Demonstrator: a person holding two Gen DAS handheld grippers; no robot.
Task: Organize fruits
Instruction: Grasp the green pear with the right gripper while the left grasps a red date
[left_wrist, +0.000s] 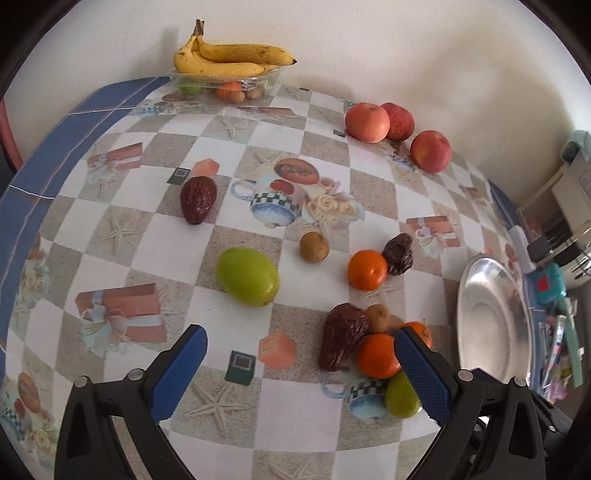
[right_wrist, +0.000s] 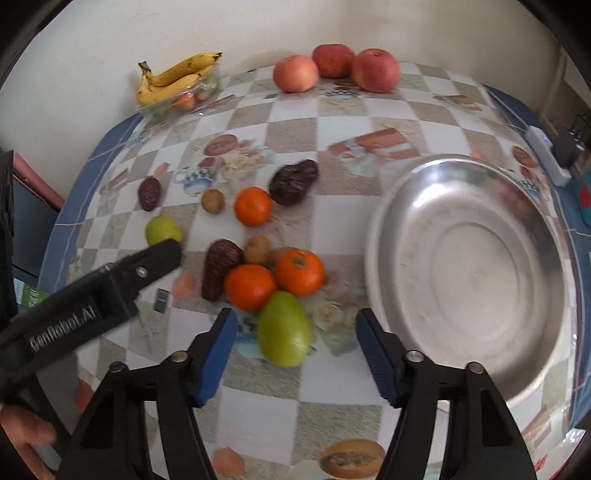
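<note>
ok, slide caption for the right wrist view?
Open right gripper nearing a green oval fruit beside an empty round steel plate.

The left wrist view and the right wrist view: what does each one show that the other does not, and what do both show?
Only the left wrist view shows the blue fingers of the open left tool and the turquoise box beyond the table edge.

Only the right wrist view shows the whole round steel plate, the open right tool around the nearest green oval fruit, and a bare hand.

Both show the yellow bananas, three red apples and the orange mandarins.
</note>
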